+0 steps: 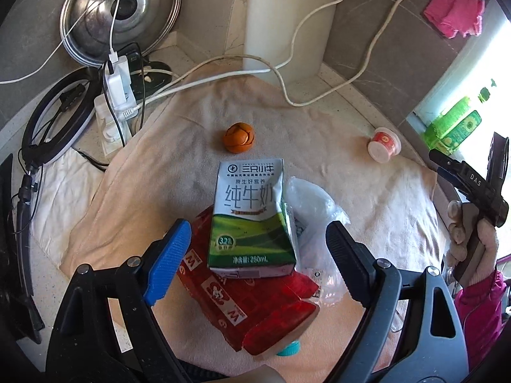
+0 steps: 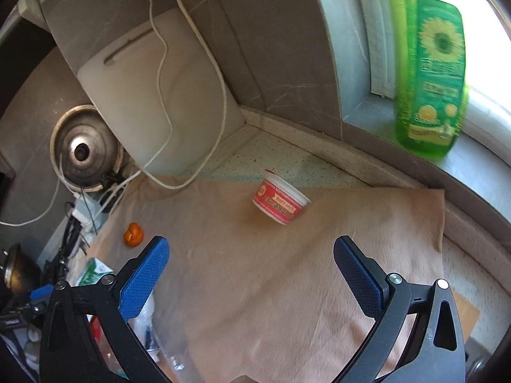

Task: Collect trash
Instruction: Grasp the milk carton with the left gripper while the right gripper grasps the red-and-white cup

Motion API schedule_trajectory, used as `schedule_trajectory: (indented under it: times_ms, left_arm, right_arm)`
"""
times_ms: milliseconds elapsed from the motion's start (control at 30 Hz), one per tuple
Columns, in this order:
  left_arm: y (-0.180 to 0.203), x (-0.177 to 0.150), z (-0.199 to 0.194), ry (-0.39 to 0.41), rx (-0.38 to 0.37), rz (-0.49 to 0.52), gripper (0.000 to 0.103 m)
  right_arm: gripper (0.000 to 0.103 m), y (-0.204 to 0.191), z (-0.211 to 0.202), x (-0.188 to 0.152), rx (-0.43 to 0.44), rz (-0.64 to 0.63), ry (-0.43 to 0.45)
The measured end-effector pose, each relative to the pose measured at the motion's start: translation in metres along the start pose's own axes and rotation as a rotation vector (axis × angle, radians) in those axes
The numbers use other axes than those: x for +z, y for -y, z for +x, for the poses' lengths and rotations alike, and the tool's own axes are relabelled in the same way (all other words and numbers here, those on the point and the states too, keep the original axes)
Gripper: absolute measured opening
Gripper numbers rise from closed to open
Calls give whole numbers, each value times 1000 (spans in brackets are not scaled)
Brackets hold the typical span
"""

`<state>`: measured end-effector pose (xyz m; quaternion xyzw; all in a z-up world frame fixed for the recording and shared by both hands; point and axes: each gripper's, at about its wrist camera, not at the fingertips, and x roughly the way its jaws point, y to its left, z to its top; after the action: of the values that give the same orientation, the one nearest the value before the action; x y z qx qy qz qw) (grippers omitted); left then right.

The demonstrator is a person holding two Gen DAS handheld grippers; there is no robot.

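A green and white milk carton lies on a red wrapper, next to a clear plastic bag, all on a beige towel. My left gripper is open, its jaws on either side of the carton and just above it. An orange peel lies further back. A small red and white cup lies on its side; it also shows in the left wrist view. My right gripper is open and empty, short of the cup. The orange peel and the milk carton show at left.
A power strip with chargers and cables, a steel pot lid and a ring light crowd the back left. A white cutting board leans on the wall. A green detergent bottle stands on the windowsill.
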<state>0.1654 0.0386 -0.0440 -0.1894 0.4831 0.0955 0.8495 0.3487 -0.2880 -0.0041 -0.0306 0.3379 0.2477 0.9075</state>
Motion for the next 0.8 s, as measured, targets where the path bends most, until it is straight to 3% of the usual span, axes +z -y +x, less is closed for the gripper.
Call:
schedule_trajectory:
  times_ms: [233,500,667,800]
  left_arm:
    - [1,10,20,-72,-22,-25,89]
    - [0,17,31,-93,8,-45,89]
    - [-3,18,40,-116,14,-54,89]
    - [-6,19,43,-121,6,-75,85]
  right_arm:
    - [102,4,35,20,-21,-48,-32]
    - [101,-6,78,33,-82,-157,-80]
    - [94,-17,100,29,-139,-265,-124]
    - [82,-20,112,25,-181,-314,-156]
